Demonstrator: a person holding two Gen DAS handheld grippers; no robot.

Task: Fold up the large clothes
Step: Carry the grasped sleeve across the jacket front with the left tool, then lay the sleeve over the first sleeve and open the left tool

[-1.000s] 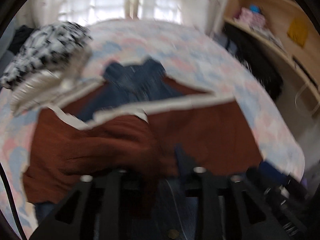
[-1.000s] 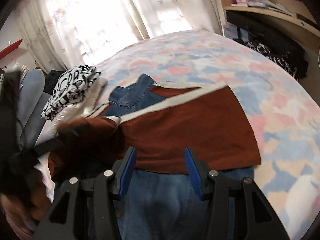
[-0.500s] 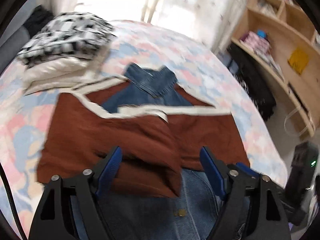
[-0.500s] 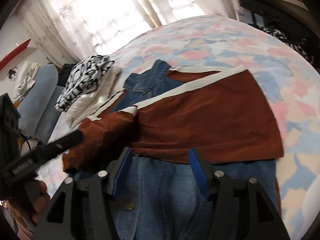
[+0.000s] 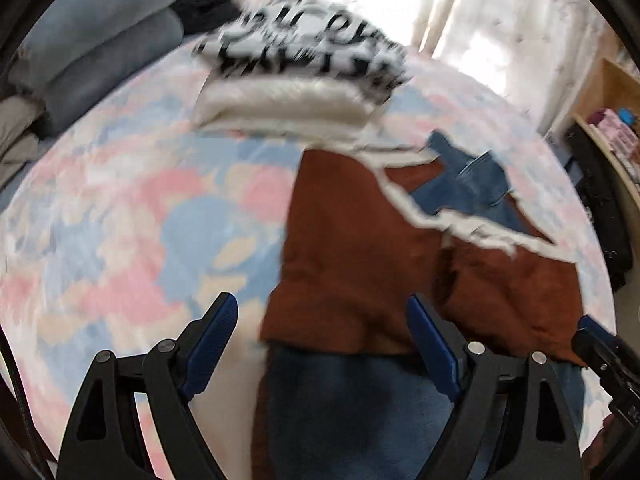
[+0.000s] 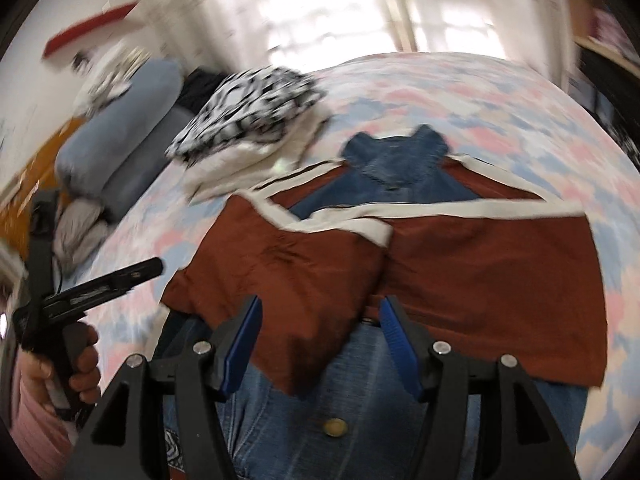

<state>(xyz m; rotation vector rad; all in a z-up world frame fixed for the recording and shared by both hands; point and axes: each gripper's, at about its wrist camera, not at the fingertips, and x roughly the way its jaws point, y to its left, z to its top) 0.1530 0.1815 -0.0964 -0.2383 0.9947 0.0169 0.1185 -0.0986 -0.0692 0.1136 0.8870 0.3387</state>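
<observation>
Pastel bedspread [image 5: 120, 216] under the rust jacket [image 6: 480, 264] — both grippers hover low over its hem, left gripper [image 5: 320, 344] and right gripper [image 6: 320, 340] spread wide, gripping nothing.

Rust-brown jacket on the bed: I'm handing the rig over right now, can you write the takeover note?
Left gripper: open, holding nothing, over the jacket's left edge.
Right gripper: open, holding nothing, above the jacket's near hem.
Rust-brown jacket: flat on the floral bedspread, both sleeves folded over the front, denim lining showing at the collar.
Folded pile: at the far left, beside the jacket.
Done: sleeve folds.
Left: probably fold the body over and move it to the pile.
</observation>
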